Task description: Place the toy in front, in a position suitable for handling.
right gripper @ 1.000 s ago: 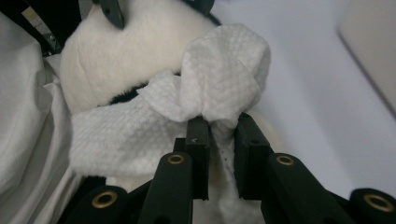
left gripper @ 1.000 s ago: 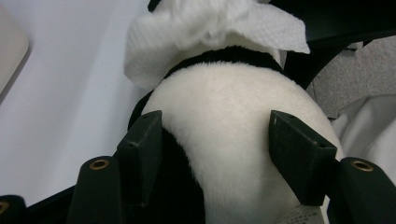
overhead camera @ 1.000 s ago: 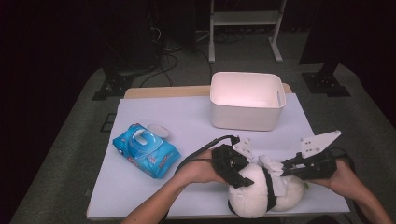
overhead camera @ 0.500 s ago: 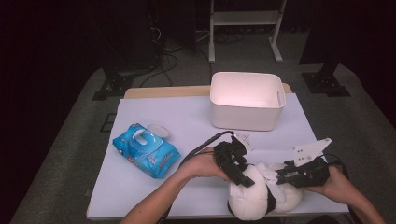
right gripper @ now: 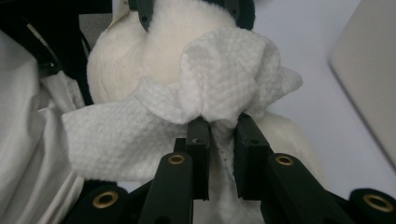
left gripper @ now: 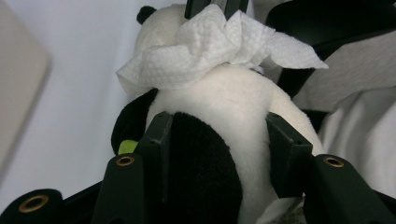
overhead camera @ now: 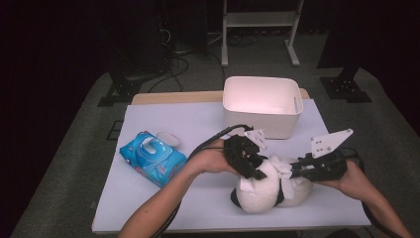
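While the left claw (left gripper: 215, 140), jaws just closing, clamps the panda plush (overhead camera: 267, 191) on the worktop (overhead camera: 198, 124) w/ its body between them, the right claw (right gripper: 222, 140), narrow, pinches a white wipe (right gripper: 224, 79) directly atop the plush, approx. opposite the left claw.

On the table (overhead camera: 148, 208) the bin (overhead camera: 261, 105) stands at the far edge, right of the middle; the pack of wipes (overhead camera: 152, 158) lies near the left side, well apart from the bin; the plush panda (overhead camera: 265, 191) lies near the front edge, before the bin and right of the pack; the left gripper (overhead camera: 246, 161) sits on the panda's left, its jaws either side of the body; the right gripper (overhead camera: 297, 168) comes in from the right; the wipe (right gripper: 219, 79) lies on top of the panda, between the two grippers, bunched at the right gripper's jaws.
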{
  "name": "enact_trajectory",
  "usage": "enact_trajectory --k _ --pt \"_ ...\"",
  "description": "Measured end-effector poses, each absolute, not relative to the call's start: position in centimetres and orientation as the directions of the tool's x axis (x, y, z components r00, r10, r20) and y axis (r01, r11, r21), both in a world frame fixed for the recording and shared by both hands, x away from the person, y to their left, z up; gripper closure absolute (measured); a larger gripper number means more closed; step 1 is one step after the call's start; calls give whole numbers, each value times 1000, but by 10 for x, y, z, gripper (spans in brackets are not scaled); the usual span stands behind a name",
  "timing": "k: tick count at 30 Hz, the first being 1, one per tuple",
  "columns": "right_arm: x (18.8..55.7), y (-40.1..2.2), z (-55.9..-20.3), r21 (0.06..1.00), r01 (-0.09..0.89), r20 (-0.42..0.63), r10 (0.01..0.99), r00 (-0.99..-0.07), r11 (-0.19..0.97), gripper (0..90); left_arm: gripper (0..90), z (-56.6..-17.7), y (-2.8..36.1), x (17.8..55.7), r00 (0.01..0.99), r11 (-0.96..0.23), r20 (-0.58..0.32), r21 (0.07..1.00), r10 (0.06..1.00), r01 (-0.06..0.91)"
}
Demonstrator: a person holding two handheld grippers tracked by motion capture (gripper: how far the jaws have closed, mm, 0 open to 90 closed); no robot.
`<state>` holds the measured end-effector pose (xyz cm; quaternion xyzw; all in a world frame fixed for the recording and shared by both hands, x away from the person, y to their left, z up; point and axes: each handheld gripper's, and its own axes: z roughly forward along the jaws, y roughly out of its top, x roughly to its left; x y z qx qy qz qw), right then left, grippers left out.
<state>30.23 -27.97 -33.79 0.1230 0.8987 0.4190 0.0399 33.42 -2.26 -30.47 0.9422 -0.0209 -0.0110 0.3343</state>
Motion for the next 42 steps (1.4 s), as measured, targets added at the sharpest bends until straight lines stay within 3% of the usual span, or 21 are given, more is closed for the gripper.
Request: enact_trajectory --k 9,24,29,33,39,42 --pt "336 -265 -340 759 199 39 261 -965 620 776 481 -315 -5 342 996 -771 18 632 -87 -79" --pt "304 -257 -350 716 221 67 250 -966 663 784 464 -313 -7 336 991 -772 58 623 -117 -128" --pt "304 -257 -351 724 218 61 254 -965 655 783 349 -312 -3 334 999 -767 -5 640 -47 -33" --pt "304 -255 -351 721 214 58 250 -966 659 783 299 -307 4 330 1000 -757 -5 654 16 15" --pt "300 -251 -352 715 207 66 230 -971 668 783 269 -305 20 332 992 -735 -58 667 113 123" --pt "299 -250 -352 712 202 60 228 -972 673 782 257 -317 21 327 990 -763 -73 632 120 139"
